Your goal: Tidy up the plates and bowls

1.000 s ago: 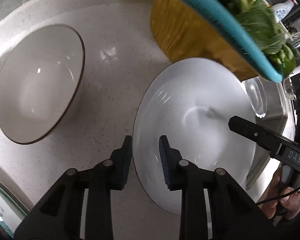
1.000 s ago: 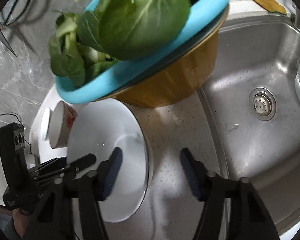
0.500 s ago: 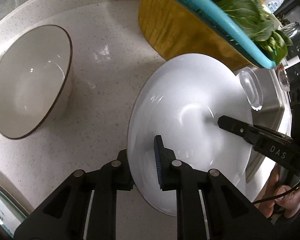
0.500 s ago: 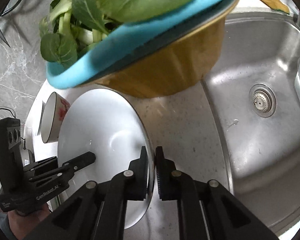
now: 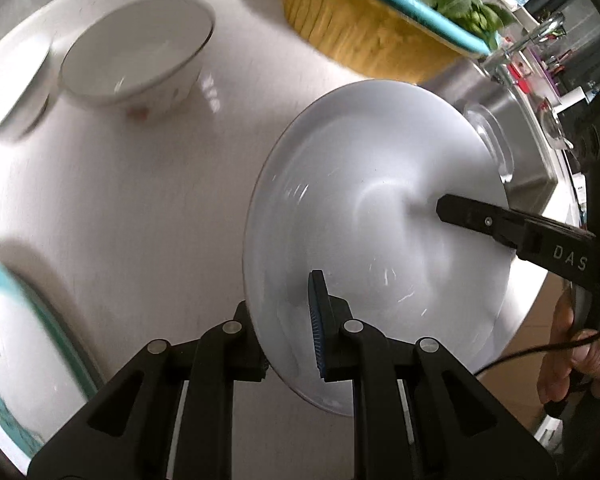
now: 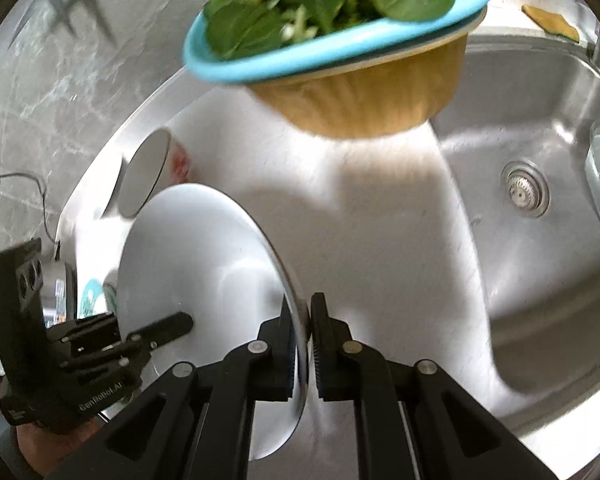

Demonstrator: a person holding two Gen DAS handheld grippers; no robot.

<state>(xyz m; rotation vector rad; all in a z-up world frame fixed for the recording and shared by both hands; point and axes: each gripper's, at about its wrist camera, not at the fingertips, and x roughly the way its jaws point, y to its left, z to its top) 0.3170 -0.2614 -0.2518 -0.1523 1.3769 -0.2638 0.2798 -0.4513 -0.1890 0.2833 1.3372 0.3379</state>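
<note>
My left hand-held gripper (image 5: 290,320) and right hand-held gripper (image 6: 302,354) each clamp the white plate's (image 5: 380,220) rim — opposite edges — above the tabletop (image 5: 140,200).

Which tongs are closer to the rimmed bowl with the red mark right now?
Left. The left tongs clamp the white plate's edge on the side facing the rimmed bowl; the right tongs clamp its opposite edge, toward the sink.

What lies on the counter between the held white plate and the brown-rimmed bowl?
Nothing: in the left wrist view the stretch of counter between the white plate and the brown-rimmed bowl is bare, apart from glare.
</note>
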